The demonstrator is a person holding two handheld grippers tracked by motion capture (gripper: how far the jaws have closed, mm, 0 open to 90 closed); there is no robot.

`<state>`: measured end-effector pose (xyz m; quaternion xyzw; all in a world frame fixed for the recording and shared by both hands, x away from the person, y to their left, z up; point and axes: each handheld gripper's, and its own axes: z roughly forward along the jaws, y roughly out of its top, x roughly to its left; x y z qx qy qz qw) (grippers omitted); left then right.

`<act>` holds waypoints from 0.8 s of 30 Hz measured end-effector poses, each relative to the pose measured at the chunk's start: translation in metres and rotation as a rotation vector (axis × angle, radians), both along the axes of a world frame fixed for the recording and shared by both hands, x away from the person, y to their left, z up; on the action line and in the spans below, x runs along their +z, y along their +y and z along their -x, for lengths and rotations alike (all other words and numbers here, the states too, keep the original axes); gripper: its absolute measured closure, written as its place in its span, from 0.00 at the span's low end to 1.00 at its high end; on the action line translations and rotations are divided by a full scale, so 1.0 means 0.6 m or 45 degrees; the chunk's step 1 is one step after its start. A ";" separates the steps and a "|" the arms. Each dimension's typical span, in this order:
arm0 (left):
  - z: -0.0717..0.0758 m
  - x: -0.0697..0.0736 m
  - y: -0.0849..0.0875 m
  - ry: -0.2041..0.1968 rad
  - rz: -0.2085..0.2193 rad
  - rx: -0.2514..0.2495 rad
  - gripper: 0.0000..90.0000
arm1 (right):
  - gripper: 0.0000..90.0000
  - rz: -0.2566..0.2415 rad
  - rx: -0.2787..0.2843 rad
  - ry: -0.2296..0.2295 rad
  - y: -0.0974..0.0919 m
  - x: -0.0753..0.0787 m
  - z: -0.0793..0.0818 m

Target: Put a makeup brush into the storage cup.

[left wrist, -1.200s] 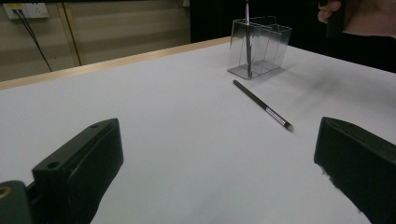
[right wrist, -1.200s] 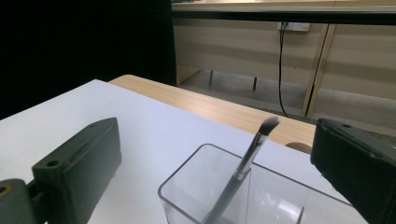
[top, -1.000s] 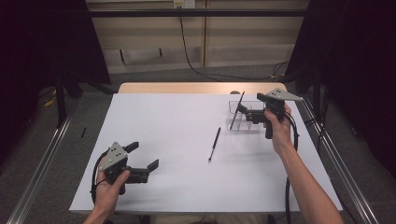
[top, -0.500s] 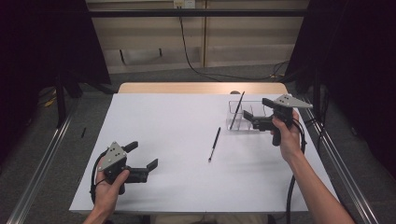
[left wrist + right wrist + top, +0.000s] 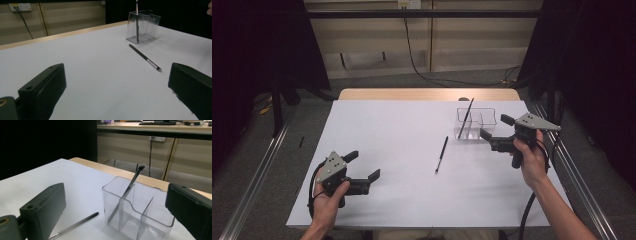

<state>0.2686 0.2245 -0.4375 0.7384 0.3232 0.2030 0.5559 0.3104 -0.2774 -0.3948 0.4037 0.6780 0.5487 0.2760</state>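
A clear plastic organizer (image 5: 477,123) with several compartments stands at the far right of the white table. One thin makeup brush (image 5: 466,117) leans inside it, bristles up. A second dark brush (image 5: 441,154) lies flat on the table, left of and nearer than the organizer. My right gripper (image 5: 495,127) hovers open just right of the organizer, holding nothing. My left gripper (image 5: 363,165) is open near the front left edge. The left gripper view looks across at the lying brush (image 5: 145,57) and the organizer (image 5: 143,26). The right gripper view faces the organizer (image 5: 137,213) and its brush (image 5: 128,189) closely.
The white table top (image 5: 402,135) has a bare wooden strip (image 5: 427,94) along its far edge. Metal rails (image 5: 252,175) run along both sides of the table. Cables hang on the back wall (image 5: 412,40).
My right gripper has drawn back from the organizer toward the person and slightly right, still open. The left gripper and both brushes have not moved.
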 end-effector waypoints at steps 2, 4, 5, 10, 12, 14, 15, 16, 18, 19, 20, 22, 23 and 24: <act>-0.001 0.000 0.001 0.004 0.006 0.006 0.02 | 0.03 -0.003 0.004 0.019 0.000 -0.003 0.008; -0.002 -0.001 0.002 0.005 0.003 0.011 0.02 | 0.03 -0.002 0.002 0.007 0.001 -0.008 0.016; -0.002 -0.001 0.003 0.004 0.002 0.009 0.02 | 0.03 0.003 0.009 0.015 0.001 -0.010 0.020; 0.000 -0.001 0.007 0.001 0.015 0.012 0.02 | 0.03 -0.004 0.000 0.009 -0.002 -0.015 0.040; 0.000 -0.001 0.009 -0.001 0.011 0.014 0.02 | 0.03 -0.012 -0.005 0.006 -0.004 -0.020 0.048; 0.000 -0.002 0.010 0.000 0.011 0.016 0.02 | 0.03 0.000 -0.007 0.016 -0.002 -0.025 0.057; 0.001 -0.002 0.011 -0.002 0.012 0.017 0.02 | 0.03 -0.005 -0.001 0.014 -0.003 -0.027 0.061; 0.001 -0.002 0.012 -0.003 0.011 0.018 0.02 | 0.03 -0.018 -0.004 0.012 -0.003 -0.028 0.066; 0.001 -0.001 0.014 -0.006 0.011 0.023 0.02 | 0.03 -0.008 -0.003 0.007 -0.005 -0.029 0.075; 0.002 0.000 0.015 -0.007 0.015 0.027 0.02 | 0.03 -0.011 -0.007 0.002 -0.006 -0.029 0.080; 0.002 0.000 0.016 -0.009 0.015 0.028 0.02 | 0.03 -0.018 -0.007 0.004 -0.007 -0.029 0.084; 0.002 -0.001 0.018 -0.006 0.021 0.030 0.02 | 0.03 -0.010 -0.005 0.002 -0.010 -0.031 0.093; 0.002 -0.001 0.018 -0.007 0.021 0.031 0.02 | 0.03 -0.017 -0.002 0.007 -0.011 -0.032 0.096; 0.003 0.000 0.019 -0.009 0.022 0.030 0.02 | 0.03 -0.022 -0.005 0.012 -0.012 -0.033 0.100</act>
